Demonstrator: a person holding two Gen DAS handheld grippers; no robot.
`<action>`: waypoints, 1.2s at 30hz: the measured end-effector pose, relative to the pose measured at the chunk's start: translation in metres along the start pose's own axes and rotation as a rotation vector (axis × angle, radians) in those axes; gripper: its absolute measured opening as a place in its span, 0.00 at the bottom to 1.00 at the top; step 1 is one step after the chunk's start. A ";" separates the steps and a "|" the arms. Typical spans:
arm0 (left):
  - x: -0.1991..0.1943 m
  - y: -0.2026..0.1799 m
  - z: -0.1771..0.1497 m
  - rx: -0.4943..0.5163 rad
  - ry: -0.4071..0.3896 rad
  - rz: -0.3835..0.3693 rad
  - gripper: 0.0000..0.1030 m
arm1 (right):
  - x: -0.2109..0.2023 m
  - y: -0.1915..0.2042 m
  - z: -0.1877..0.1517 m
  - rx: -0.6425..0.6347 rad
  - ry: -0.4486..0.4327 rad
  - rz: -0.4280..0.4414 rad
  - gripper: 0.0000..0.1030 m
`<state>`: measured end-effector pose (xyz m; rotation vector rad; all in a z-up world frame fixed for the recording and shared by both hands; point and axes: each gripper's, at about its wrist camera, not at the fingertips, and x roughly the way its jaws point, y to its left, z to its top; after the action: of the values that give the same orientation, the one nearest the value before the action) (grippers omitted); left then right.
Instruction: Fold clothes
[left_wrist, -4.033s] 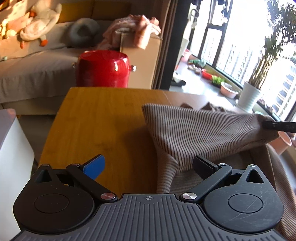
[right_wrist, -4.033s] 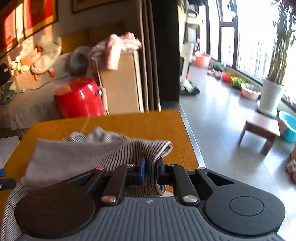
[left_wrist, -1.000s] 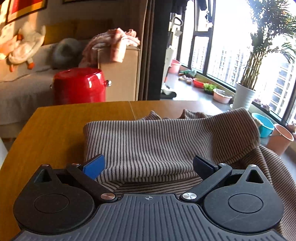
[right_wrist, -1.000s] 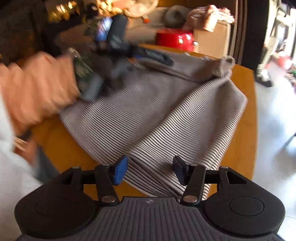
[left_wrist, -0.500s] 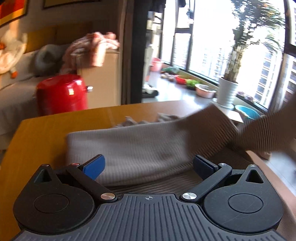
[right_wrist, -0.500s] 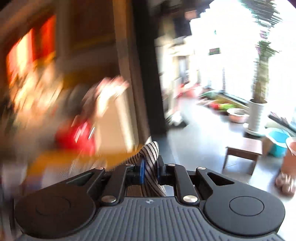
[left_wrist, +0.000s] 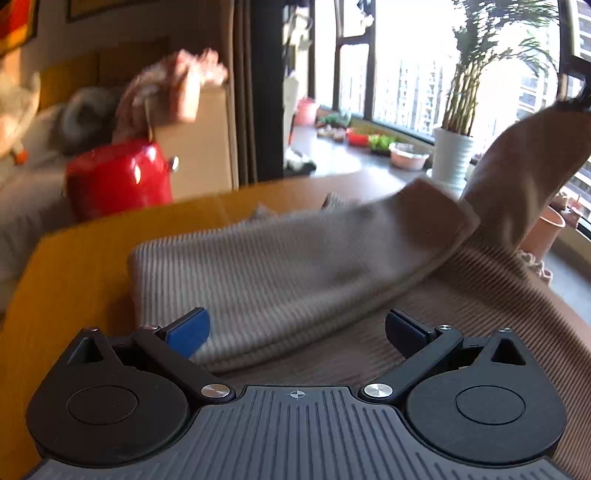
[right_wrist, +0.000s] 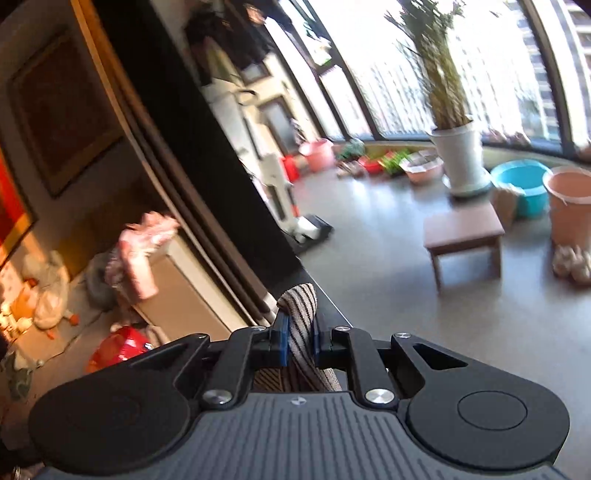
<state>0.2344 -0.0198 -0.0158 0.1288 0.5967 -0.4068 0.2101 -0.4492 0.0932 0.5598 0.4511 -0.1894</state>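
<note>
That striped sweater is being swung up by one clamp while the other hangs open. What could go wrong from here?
The right gripper pinches only a narrow bunch of the sweater, so the cloth might slip out mid-lift. The left gripper is open and holds nothing down, so the fold already made could drag or come undone. The right side of the sweater drapes over the table edge and might pull more of it off.

Right gripper (right_wrist: 298, 338) clamped on striped garment (right_wrist: 301, 314); brown stool (right_wrist: 463, 227) and blue basin (right_wrist: 522, 184) on floor beyond.
</note>
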 end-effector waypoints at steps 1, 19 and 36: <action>-0.002 -0.010 0.006 0.026 -0.024 -0.034 1.00 | 0.004 -0.008 -0.005 0.012 0.008 -0.008 0.11; 0.008 0.032 -0.014 0.222 0.088 0.292 0.69 | 0.024 -0.060 -0.045 0.122 0.044 -0.015 0.11; -0.050 0.040 -0.018 -0.003 0.016 -0.017 0.92 | -0.041 0.223 -0.010 -0.206 0.009 0.452 0.11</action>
<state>0.2041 0.0374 -0.0024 0.1246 0.6141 -0.4216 0.2351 -0.2559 0.2093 0.4470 0.3377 0.2895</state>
